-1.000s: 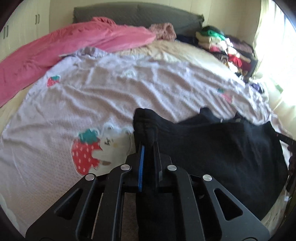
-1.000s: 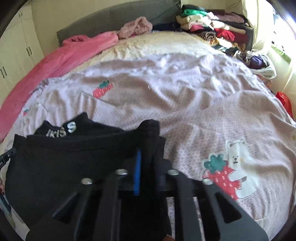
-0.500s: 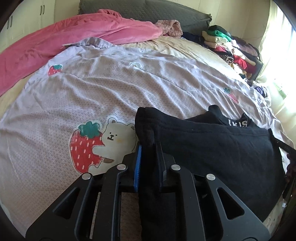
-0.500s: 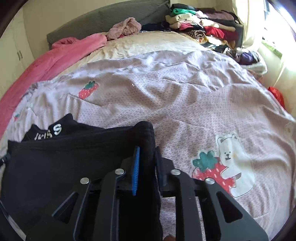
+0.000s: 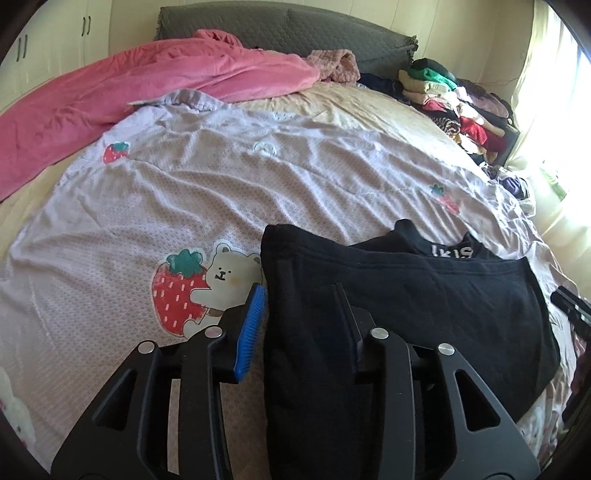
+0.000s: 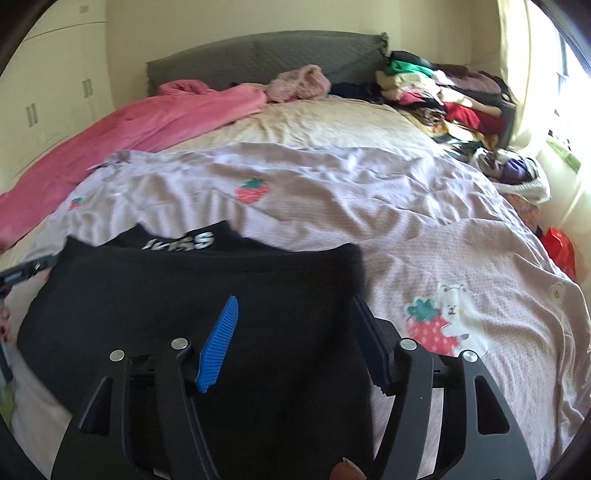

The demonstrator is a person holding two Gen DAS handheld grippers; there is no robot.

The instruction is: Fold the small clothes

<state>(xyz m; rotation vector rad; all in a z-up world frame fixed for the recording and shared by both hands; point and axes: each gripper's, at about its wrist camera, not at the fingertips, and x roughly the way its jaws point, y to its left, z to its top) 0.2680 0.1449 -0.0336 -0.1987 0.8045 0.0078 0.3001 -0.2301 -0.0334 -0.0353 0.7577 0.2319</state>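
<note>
The left gripper (image 5: 301, 306) stands with its fingers parted; its jaws have just been opening, and the near left corner of the black garment (image 5: 406, 306) lies between them, no longer pinched. The right gripper (image 6: 293, 321) has its fingers spread wider, its jaws likewise just opened, with the garment's right edge lying loose between them, pressed by neither finger.

The black garment rests at the near edge of the bed, on the lilac quilt (image 5: 258, 177). Its upper layer is laid over a lower one whose white-lettered band (image 6: 184, 242) peeks out at the far side, so one fold looks laid and released. Judging from its broad, still rather loose shape, further folds and some smoothing probably remain.

Counting outward: one black garment in hand's reach; one lilac quilt, on which each view shows one bear-with-strawberry print (image 5: 203, 291) and two small strawberry prints. Beyond it lies one pink blanket (image 5: 147, 88) along the left side, one small pinkish bundle (image 5: 338, 64) near the dark headboard (image 5: 295, 33), and one heap of mixed clothes (image 5: 454, 107) at the far right corner, its pieces too jumbled to count.
</note>
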